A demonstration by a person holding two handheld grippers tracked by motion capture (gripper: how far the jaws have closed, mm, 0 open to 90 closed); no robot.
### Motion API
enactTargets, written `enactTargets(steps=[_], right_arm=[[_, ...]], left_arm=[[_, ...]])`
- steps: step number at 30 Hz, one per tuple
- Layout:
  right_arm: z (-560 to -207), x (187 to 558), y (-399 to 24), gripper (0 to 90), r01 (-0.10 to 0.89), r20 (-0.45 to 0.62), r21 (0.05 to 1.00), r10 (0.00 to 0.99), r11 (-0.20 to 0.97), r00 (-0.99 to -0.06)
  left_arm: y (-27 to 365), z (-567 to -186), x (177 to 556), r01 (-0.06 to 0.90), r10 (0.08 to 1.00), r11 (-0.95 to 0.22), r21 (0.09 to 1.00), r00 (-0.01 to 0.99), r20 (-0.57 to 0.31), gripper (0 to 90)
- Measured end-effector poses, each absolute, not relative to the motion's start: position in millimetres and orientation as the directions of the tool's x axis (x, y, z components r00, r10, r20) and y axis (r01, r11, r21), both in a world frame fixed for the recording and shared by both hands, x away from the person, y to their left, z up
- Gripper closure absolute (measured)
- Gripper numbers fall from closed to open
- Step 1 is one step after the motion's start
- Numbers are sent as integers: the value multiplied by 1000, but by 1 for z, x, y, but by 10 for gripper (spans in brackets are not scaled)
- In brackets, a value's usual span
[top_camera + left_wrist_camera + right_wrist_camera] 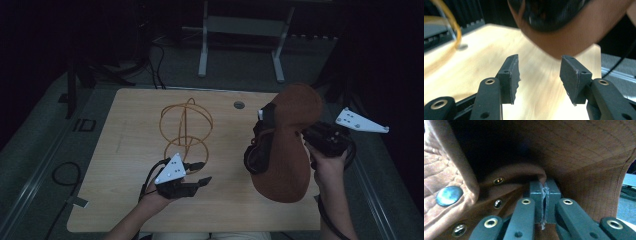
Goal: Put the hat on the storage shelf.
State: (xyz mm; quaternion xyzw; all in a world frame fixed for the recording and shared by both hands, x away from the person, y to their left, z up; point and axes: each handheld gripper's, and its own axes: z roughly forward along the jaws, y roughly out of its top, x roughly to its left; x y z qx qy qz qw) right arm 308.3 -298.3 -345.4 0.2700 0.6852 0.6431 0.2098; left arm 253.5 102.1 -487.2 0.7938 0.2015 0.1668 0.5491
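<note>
High view: the right gripper (305,134) has the brown hat (288,145) pinched by its brim, lifted above the counter (130,120). The left gripper (192,186) waits spread and empty; the wire stand (186,127) looks unused so far.

One brown hat (287,150), one wire frame (186,127), one table (125,165), and two tongs: left (197,184), right (305,134).
</note>
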Motion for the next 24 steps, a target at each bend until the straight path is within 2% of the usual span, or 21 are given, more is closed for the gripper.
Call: enactTargets(steps=[6, 16, 20, 24], right_arm=[[-345, 321, -291, 876, 107, 73, 994, 640, 14, -765], [-348, 348, -269, 875, 135, 87, 990, 643, 27, -761], [-351, 358, -263, 875, 151, 98, 988, 639, 28, -763], [-352, 364, -256, 875, 163, 105, 986, 638, 32, -763]], left_arm=[[126, -512, 248, 195, 552, -328, 925, 834, 20, 504], [200, -546, 231, 300, 717, -289, 909, 697, -3, 500], [223, -556, 225, 325, 770, -250, 912, 638, -16, 452], [235, -559, 225, 356, 814, -224, 907, 580, -27, 366]])
